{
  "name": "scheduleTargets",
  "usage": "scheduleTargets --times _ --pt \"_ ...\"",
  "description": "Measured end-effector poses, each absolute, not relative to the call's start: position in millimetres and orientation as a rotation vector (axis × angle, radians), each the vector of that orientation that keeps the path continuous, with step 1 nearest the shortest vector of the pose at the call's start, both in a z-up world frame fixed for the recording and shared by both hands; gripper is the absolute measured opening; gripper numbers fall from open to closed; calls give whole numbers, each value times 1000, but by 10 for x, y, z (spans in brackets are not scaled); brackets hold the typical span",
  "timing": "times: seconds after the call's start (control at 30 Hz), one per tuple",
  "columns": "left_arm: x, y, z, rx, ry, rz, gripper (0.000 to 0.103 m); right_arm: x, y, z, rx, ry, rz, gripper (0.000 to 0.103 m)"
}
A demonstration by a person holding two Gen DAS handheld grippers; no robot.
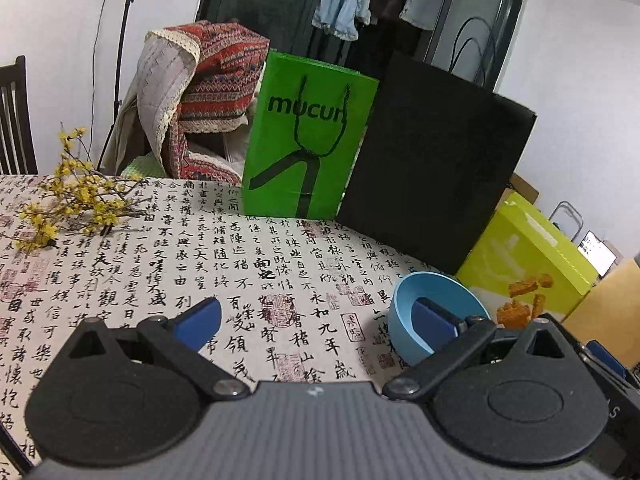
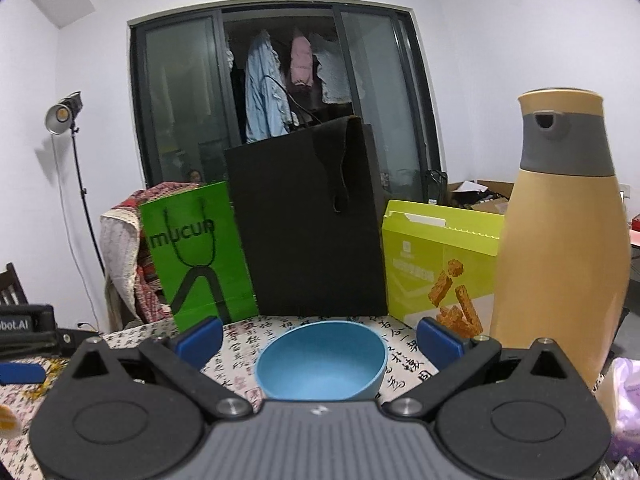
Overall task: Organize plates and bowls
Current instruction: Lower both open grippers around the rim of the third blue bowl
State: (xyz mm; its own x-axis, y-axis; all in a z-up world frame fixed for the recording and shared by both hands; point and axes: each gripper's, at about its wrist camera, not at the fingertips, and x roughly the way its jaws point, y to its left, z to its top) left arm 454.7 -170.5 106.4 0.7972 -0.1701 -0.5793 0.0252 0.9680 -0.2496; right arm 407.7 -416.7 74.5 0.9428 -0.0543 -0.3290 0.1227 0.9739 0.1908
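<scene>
One light, rigid, likely slippery blue bowl (image 2: 322, 360) sits low centre between the wide-spread right gripper (image 2: 320, 346), best pinched at its rim.

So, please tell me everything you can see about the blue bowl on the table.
The blue bowl is a plain light-blue, matte bowl, plastic by its look, round and fairly deep, and empty. It sits upright on the calligraphy-print tablecloth, in front of the black paper bag and the yellow-green snack box. The open right gripper faces it without touching it, as far as I can tell.
</scene>
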Motion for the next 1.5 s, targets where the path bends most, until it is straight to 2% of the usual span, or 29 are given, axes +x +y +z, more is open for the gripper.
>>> scheduleTargets --times 0.33,0.6,0.7,0.93,1.0,1.27,1.33,1.4,1.43,1.5 --pt "4994 -1986 944 -187 676 -82 103 4665 -4329 619 272 386 -158 103" --pt "5289 -2171 757 -170 714 -54 103 5040 -4463 311 301 427 -192 102" --pt "5358 -2254 688 -152 714 -50 103 5125 -4487 175 289 440 -198 95" --pt "5462 -2509 516 -120 724 -36 103 5238 -4577 -53 292 487 -180 89" --pt "5477 -2574 474 -111 725 -33 103 5258 -4595 -104 292 502 -179 85" --pt "5510 -2835 350 -59 723 -25 102 5311 -4644 -227 302 544 -176 52" --pt "5523 -2898 314 -45 724 -23 100 5308 -4637 -229 300 547 -171 50" --pt "5541 -2957 272 -43 731 -28 92 5320 -4632 -238 296 551 -173 45" --pt "5554 -2979 252 -43 736 -32 89 5329 -4627 -244 294 555 -171 38" --pt "5584 -3031 209 -40 749 -40 79 5336 -4635 -253 300 563 -169 34"
